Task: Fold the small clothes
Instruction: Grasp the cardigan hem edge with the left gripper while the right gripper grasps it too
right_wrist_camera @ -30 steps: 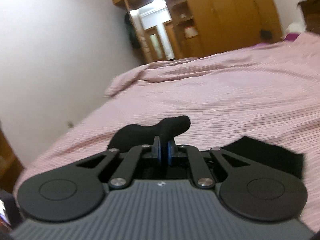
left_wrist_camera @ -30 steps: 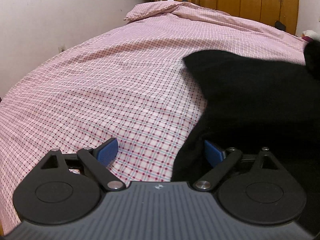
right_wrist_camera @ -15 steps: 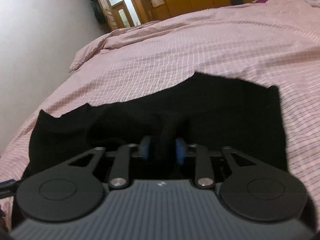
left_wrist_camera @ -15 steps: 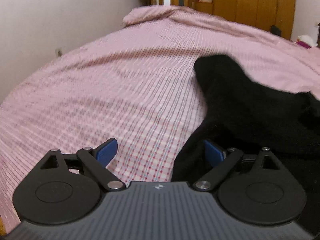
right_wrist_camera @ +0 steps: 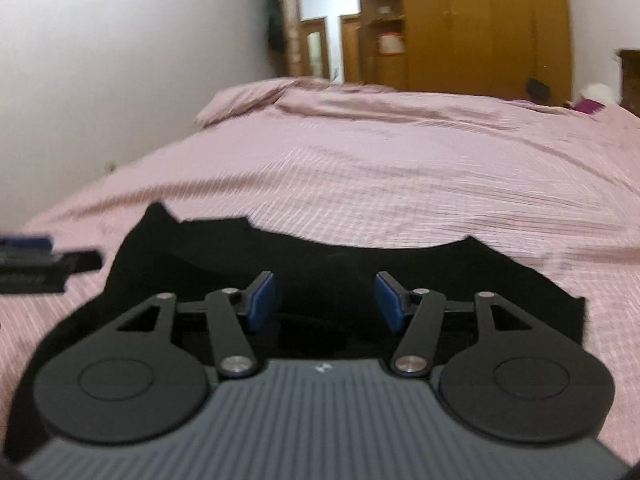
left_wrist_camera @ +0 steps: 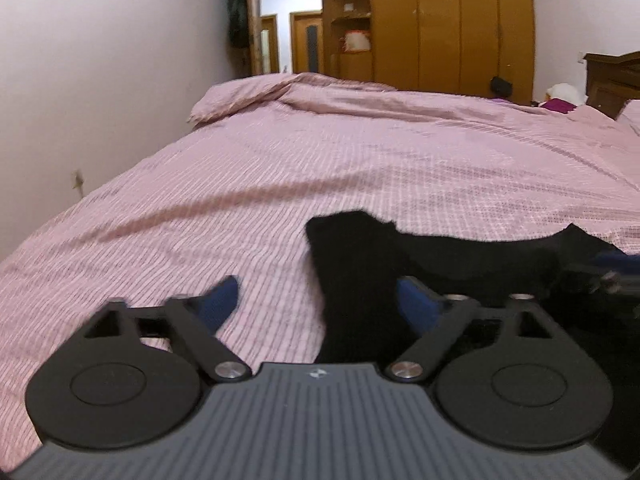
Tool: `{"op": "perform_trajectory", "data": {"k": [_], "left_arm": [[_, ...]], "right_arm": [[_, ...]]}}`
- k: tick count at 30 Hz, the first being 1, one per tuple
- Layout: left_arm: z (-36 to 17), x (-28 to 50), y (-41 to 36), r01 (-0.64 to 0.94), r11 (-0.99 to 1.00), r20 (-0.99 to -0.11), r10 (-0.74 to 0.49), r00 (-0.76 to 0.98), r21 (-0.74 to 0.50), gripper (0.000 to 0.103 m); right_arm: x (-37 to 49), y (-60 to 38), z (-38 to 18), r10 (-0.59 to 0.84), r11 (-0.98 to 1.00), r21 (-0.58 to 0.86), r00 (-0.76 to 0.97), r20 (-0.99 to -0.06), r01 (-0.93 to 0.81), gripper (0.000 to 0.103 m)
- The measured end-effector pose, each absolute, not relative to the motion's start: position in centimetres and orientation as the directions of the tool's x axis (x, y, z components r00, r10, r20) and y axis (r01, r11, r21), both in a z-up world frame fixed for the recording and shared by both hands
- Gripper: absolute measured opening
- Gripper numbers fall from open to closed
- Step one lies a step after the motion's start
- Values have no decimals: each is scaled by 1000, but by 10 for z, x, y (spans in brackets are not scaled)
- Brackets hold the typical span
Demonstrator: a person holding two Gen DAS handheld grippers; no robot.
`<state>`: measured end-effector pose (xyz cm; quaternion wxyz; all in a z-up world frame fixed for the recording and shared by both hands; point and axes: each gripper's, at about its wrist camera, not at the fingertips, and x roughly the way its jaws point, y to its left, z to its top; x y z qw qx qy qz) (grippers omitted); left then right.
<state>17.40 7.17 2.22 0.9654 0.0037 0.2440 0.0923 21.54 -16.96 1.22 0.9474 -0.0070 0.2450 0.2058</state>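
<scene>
1. Spreading across both views, the bed [left_wrist_camera: 360,168] wears a pink checked cover, rumpled at its far end by the white wall [left_wrist_camera: 100,60].
2. Beyond the bed stands a tall wooden wardrobe [left_wrist_camera: 452,20], with a lit doorway [left_wrist_camera: 288,32] to its left.
3. Lying on the near part of the bed is the task's black garment [right_wrist_camera: 360,268], spread fairly flat with an uneven far edge; in the left wrist view one narrow part of it [left_wrist_camera: 352,280] runs toward the camera.
4. The right gripper [right_wrist_camera: 326,300] hovers low over the middle of the garment. Its jaws have just been opening and now stand apart, released, with dark cloth beneath them but nothing pressed between the blue pads [right_wrist_camera: 260,300].
5. The left gripper [left_wrist_camera: 320,300] sits at the garment's left edge. Its jaws have just been closing, yet they are unclenched: the narrow cloth lies between them, beside the right-hand pad, while the other pad is over bare cover.
6. At the left rim of the right wrist view, the left gripper's tip [right_wrist_camera: 28,258] shows blurred.
</scene>
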Motion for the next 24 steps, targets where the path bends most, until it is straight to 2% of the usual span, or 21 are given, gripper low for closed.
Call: {"op": "perform_trajectory", "data": {"k": [1,3,7,8,9,10,15,18,20,24], "left_arm": [[21,179,71,-159,986,-457,166,874,54,64],[18,187,69,-115,993,-444,117,888,32,44],[13,196,62,-42,999,-429,32,903,-14,40],[11,199,60,-32,999,-428,26,903,-8,40],[8,203,56,-24,1000,-434,22,900,0,40],[5,208,54,-23,1000,-440,24,898,8,40],[-7,223,56,-44,998,-459,58,887,42,40],[-15,231,61,-64,996,-481,83,873,57,41],[-20,236,62,-74,995,-495,99,863,70,41],[-29,240,61,-78,992,-516,120,848,104,42]], "right_arm": [[220,-164,9,385,915,87,789,-479,-394,58],[230,-155,2,371,919,78,781,-502,-386,58],[243,-150,-11,320,933,32,789,-524,-358,54],[244,-151,-12,310,937,26,793,-524,-349,46],[243,-154,-12,305,939,29,796,-523,-342,25],[242,-159,-10,303,943,40,801,-516,-331,14],[208,-205,12,242,970,82,892,-382,-228,14],[191,-243,10,152,985,134,921,-359,-110,14],[186,-273,-2,91,984,177,914,-395,-21,14],[187,-315,-29,100,966,255,836,-539,48,20]]}}
